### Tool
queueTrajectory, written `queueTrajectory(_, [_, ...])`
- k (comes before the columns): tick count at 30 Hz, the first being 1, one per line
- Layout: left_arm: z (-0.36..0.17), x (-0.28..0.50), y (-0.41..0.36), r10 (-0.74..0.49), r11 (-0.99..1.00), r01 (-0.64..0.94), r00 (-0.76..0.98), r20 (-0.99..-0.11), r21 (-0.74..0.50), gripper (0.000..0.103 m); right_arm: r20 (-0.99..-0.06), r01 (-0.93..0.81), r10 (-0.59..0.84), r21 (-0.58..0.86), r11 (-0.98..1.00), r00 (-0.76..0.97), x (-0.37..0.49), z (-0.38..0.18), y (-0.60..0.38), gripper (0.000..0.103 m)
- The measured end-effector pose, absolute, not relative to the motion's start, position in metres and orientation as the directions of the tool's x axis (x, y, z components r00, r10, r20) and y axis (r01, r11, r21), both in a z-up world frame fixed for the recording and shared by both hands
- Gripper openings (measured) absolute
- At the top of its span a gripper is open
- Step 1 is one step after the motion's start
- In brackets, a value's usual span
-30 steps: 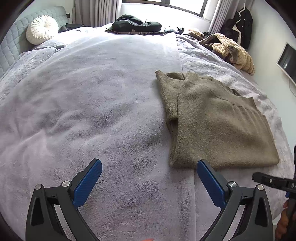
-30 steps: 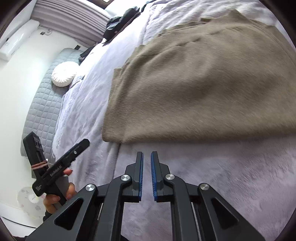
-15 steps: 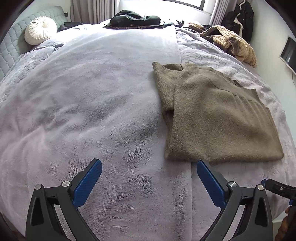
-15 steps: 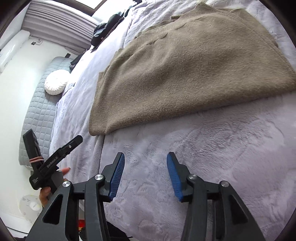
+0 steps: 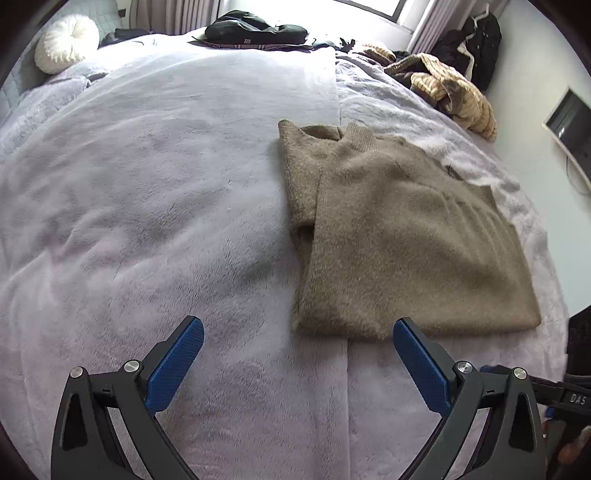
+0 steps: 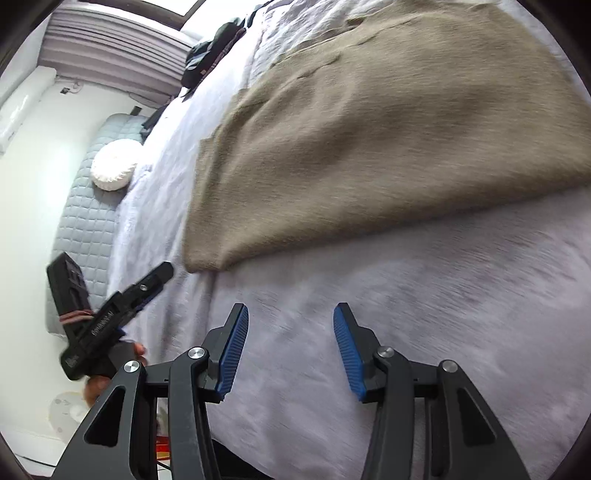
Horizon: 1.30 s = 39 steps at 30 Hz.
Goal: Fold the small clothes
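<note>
A brown knit sweater [image 5: 399, 236] lies folded on the lilac bed cover [image 5: 147, 206], sleeves tucked in, collar at the far end. It also shows in the right wrist view [image 6: 388, 140]. My left gripper [image 5: 297, 334] is open wide and empty, hovering just short of the sweater's near left corner. My right gripper [image 6: 290, 319] is open and empty above the bare cover, just short of the sweater's near hem. The left gripper also shows in the right wrist view [image 6: 147, 284], at the left near the sweater's corner.
A black garment [image 5: 258, 31] lies at the far end of the bed. A tan striped garment pile [image 5: 450, 88] lies far right. A white round cushion [image 5: 66, 44] rests by the grey headboard [image 6: 88, 221]. A screen [image 5: 569, 129] hangs on the right wall.
My right gripper went from shut to open and widened further. Both grippers shifted a little relative to the sweater's near edge. The sweater has not moved.
</note>
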<state>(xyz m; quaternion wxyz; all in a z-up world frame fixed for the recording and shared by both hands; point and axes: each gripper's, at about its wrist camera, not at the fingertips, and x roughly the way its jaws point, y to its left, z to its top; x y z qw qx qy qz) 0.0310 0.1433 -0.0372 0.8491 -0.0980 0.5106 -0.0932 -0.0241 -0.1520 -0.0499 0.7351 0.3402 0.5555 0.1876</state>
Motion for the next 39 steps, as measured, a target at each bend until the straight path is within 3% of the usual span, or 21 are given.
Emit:
queueTrajectory(4, [-0.035, 0.038, 0.158, -0.277, 0.953, 0.023, 0.474, -0.836, -0.303, 0.103, -0.661, 0.085, 0.693, 0.738, 0.669, 0.29, 0.003, -0.049, -0.12, 0.052])
queueTrajectory(8, [-0.033, 0.038, 0.176, -0.253, 0.955, -0.009, 0.501, -0.828, -0.297, 0.103, -0.693, -0.07, 0.606, 0.634, 0.77, 0.39, 0.049, -0.011, -0.09, 0.049])
queueTrajectory(10, [-0.033, 0.039, 0.181, -0.238, 0.959, -0.014, 0.511, -0.826, -0.285, 0.103, -0.712, -0.13, 0.564, 0.568, 0.813, 0.418, 0.072, -0.001, -0.076, 0.012])
queueTrajectory(11, [-0.034, 0.039, 0.183, -0.235, 0.959, -0.016, 0.513, -0.826, -0.283, 0.103, -0.731, -0.139, 0.542, 0.537, 0.832, 0.414, 0.088, -0.001, -0.067, 0.011])
queueTrajectory(18, [-0.044, 0.045, 0.199, -0.254, 0.944, -0.055, 0.507, -0.824, -0.325, 0.103, -0.808, -0.133, 0.461, 0.445, 0.886, 0.366, 0.153, -0.028, -0.024, 0.011])
queueTrajectory(23, [-0.05, 0.054, 0.212, -0.249, 0.938, -0.081, 0.516, -0.82, -0.336, 0.103, -0.851, -0.228, 0.411, 0.351, 0.908, 0.328, 0.143, -0.04, 0.007, 0.011])
queueTrajectory(29, [-0.054, 0.058, 0.227, -0.238, 0.932, -0.112, 0.531, -0.813, -0.345, 0.103, -0.793, -0.328, 0.557, 0.472, 0.818, 0.247, 0.09, -0.014, 0.01, 0.011])
queueTrajectory(31, [-0.054, 0.058, 0.23, -0.242, 0.924, -0.124, 0.542, -0.805, -0.362, 0.103, -0.785, -0.375, 0.568, 0.462, 0.803, 0.248, 0.072, -0.01, 0.019, 0.011])
queueTrajectory(34, [-0.054, 0.058, 0.227, -0.243, 0.922, -0.129, 0.542, -0.804, -0.366, 0.103, -0.848, -0.436, 0.493, 0.375, 0.818, 0.196, 0.049, -0.032, 0.048, 0.011])
queueTrajectory(39, [-0.053, 0.05, 0.22, -0.254, 0.926, -0.106, 0.537, -0.805, -0.363, 0.103, -0.804, -0.307, 0.577, 0.517, 0.799, 0.147, 0.032, -0.048, 0.027, 0.011])
